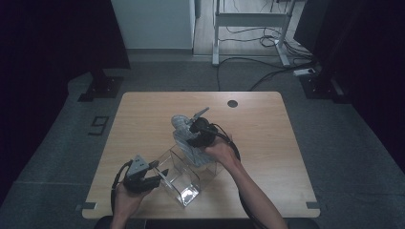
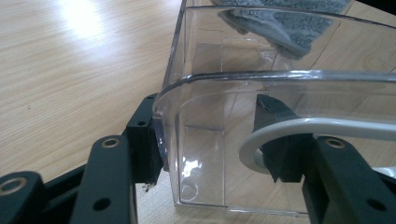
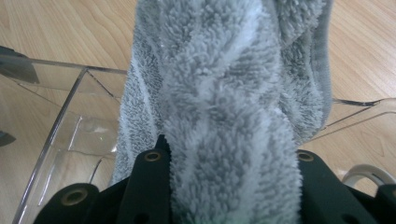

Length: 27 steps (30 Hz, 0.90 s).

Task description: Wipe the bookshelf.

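A clear plastic box with compartments stands on the wooden table, near its front edge. My left gripper holds the box's near left corner. In the left gripper view, one pad lies against the outside of the clear wall, and the other shows through the plastic. My right gripper is shut on a twisted grey towel, held over the far end of the box. The towel bulges between the jaws and hangs into the box. Its lower end is visible from the left gripper view.
A round cable hole sits near the table's far edge. The box takes up the front middle, with bare wood at the left, right and back. Beyond the table are a white desk frame and loose cables on the floor.
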Tool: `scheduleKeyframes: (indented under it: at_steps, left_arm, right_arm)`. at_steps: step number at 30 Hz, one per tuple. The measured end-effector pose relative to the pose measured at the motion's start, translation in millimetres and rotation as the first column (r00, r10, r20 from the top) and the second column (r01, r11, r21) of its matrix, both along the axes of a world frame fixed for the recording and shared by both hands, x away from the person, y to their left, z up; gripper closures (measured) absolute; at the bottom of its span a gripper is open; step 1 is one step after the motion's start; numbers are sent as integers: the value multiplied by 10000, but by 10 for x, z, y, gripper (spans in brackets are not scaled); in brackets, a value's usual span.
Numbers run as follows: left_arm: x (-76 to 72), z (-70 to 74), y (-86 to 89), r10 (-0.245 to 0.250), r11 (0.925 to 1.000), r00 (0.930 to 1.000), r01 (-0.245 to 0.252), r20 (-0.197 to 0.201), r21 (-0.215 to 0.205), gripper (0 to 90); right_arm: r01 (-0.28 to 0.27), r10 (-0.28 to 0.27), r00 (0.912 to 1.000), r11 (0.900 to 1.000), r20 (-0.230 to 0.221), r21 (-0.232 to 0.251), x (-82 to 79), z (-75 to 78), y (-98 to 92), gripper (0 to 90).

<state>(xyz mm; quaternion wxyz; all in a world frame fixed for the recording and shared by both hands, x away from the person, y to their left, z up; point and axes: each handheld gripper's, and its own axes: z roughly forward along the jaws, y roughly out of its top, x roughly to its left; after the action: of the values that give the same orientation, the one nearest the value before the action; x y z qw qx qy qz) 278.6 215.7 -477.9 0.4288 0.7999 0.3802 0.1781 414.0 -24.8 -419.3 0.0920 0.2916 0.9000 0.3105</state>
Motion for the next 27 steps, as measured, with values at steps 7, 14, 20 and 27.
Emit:
scheduleKeyframes:
  at_steps: [7, 14, 20, 27]
  left_arm:
    - [2, 4, -4, 12, 10000, 10000, -12, -47, 17, 463]
    - [3, 0, -5, 44, 10000, 10000, -44, -43, -16, 464]
    - [3, -1, -3, 55, 10000, 10000, -55, -51, -21, 464]
    - [1, -2, -3, 46, 10000, 10000, -46, -49, -27, 464]
  right_arm:
    - [-66, 72, 9997, 9996, 217, -257, -73, 9, -33, 632]
    - [-101, 106, 9998, 9995, 189, -297, -150, 4, -121, 622]
    - [-117, 120, 9998, 9997, 132, -225, -235, -26, -225, 614]
    - [-33, 33, 10000, 10000, 26, -29, -334, -97, -346, 608]
